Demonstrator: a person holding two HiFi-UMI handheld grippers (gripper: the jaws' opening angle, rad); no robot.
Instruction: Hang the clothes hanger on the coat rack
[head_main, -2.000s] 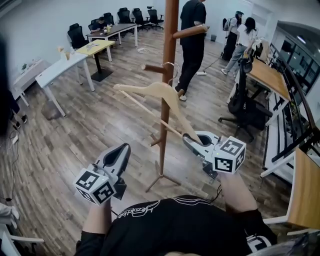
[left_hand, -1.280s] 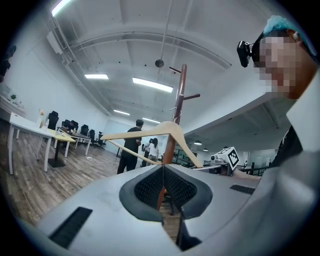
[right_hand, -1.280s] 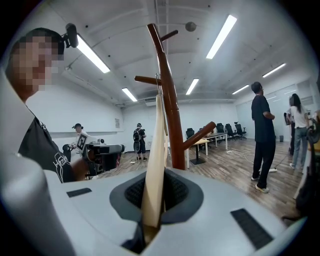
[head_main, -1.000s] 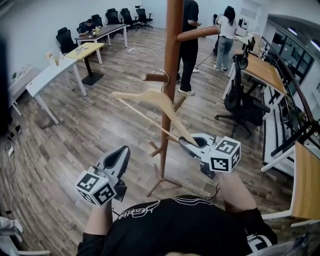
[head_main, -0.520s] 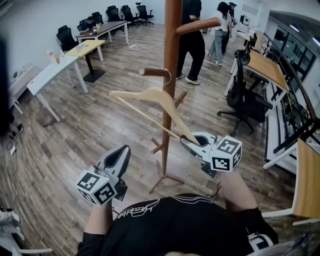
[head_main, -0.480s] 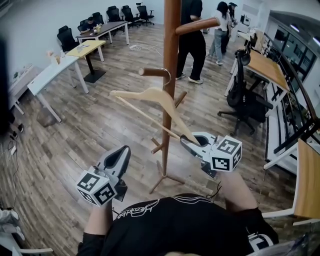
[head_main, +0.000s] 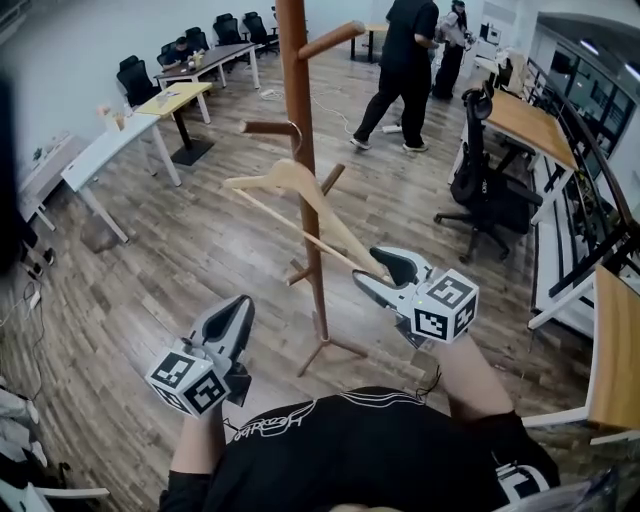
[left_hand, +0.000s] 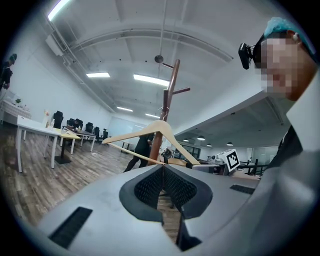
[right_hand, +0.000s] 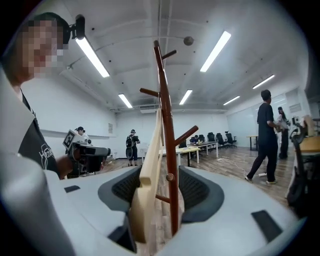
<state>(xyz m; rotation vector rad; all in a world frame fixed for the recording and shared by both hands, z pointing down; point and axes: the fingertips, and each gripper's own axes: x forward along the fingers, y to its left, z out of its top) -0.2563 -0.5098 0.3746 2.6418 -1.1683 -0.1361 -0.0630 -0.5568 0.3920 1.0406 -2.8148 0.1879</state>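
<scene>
Wooden hanger (head_main: 265, 174) on rack (head_main: 293, 80) | right hand-held gripper (head_main: 365, 266) just parted round tip | left hand-held gripper (head_main: 240, 303) closed

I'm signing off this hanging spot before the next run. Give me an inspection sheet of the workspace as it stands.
Surface: wood-plank floor; no worktop in use.
Job's things: wooden hanger, its hook seemingly over a peg of the coat rack.
Clutter: small items on the pale tables at left.
Grippers: right gripper jaws have just been opening, the hanger's end between them, not pressed; left gripper shut, empty.
Cables: white cable loose on the floor behind the rack.
Surroundings: people walking, a black office chair, desks along the right.
</scene>
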